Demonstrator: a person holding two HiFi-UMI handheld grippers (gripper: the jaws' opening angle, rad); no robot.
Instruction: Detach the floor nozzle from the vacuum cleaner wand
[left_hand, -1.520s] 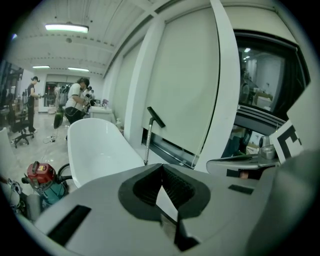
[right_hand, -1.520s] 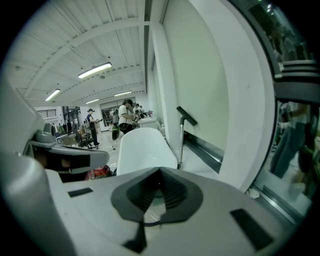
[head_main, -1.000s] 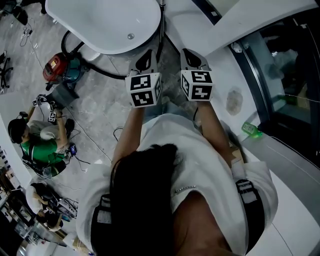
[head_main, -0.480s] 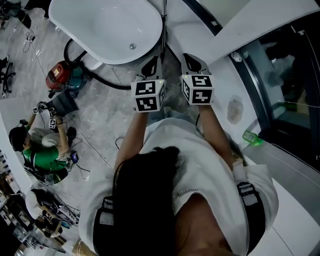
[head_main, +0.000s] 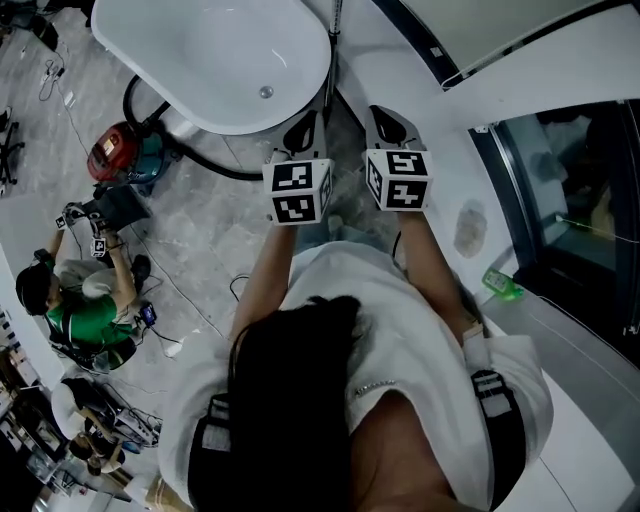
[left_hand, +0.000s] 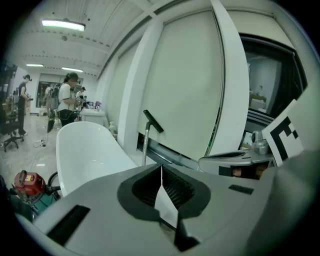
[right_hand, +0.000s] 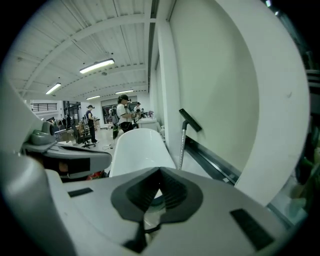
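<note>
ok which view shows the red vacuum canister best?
Head view: red vacuum canister, whole, on the floor by the bathtub. Left gripper view has it small, lower left; right gripper view, only a red sliver.

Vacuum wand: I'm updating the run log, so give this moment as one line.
left tool: shut, empty | right tool: shut, empty | vacuum wand: standing beside bathtub, untouched

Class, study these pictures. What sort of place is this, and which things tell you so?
Probably a big indoor lab or studio with a mock bathroom: a freestanding white bathtub, a red canister vacuum on the floor, and other people working nearby under ceiling strip lights.
</note>
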